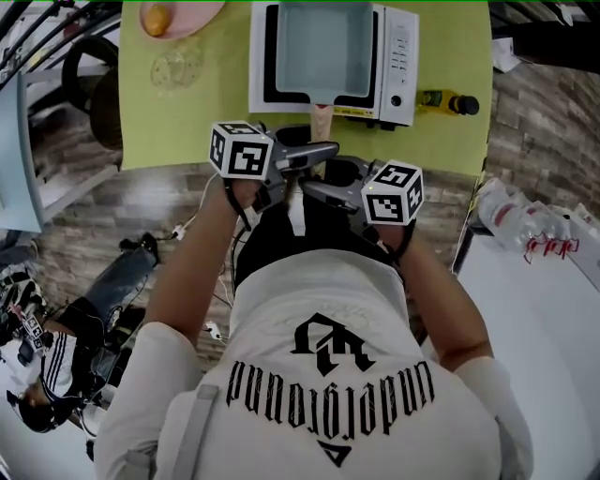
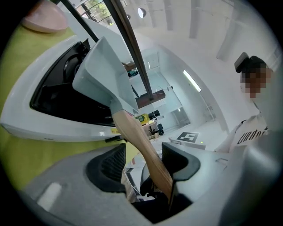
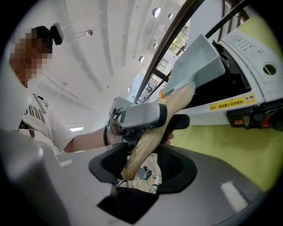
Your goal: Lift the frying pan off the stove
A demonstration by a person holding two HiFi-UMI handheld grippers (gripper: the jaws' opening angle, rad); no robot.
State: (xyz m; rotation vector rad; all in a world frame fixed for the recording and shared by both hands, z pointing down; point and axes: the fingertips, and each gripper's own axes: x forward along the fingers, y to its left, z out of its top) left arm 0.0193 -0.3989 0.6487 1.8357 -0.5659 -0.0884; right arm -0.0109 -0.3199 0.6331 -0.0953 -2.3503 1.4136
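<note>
A square pale blue frying pan (image 1: pixel 323 47) sits on a white stove (image 1: pixel 398 66) on the yellow-green table. Its wooden handle (image 1: pixel 322 120) points toward me. My left gripper (image 1: pixel 323 152) and right gripper (image 1: pixel 314 187) meet at the handle's near end. In the left gripper view the handle (image 2: pixel 137 141) runs between the wide-open jaws of the left gripper (image 2: pixel 143 161) and leans on the right-hand one. The right gripper view has the handle's tip (image 3: pixel 152 132) between the spread jaws of the right gripper (image 3: pixel 141 165), with the left gripper (image 3: pixel 141 117) just beyond.
A pink plate (image 1: pixel 178 17) holding an orange item and a clear round disc (image 1: pixel 176 67) lie at the table's far left. A yellow-and-black tool (image 1: pixel 448 103) lies right of the stove. A white table with a plastic bag (image 1: pixel 511 211) stands to the right. Another person (image 1: pixel 37 375) is at lower left.
</note>
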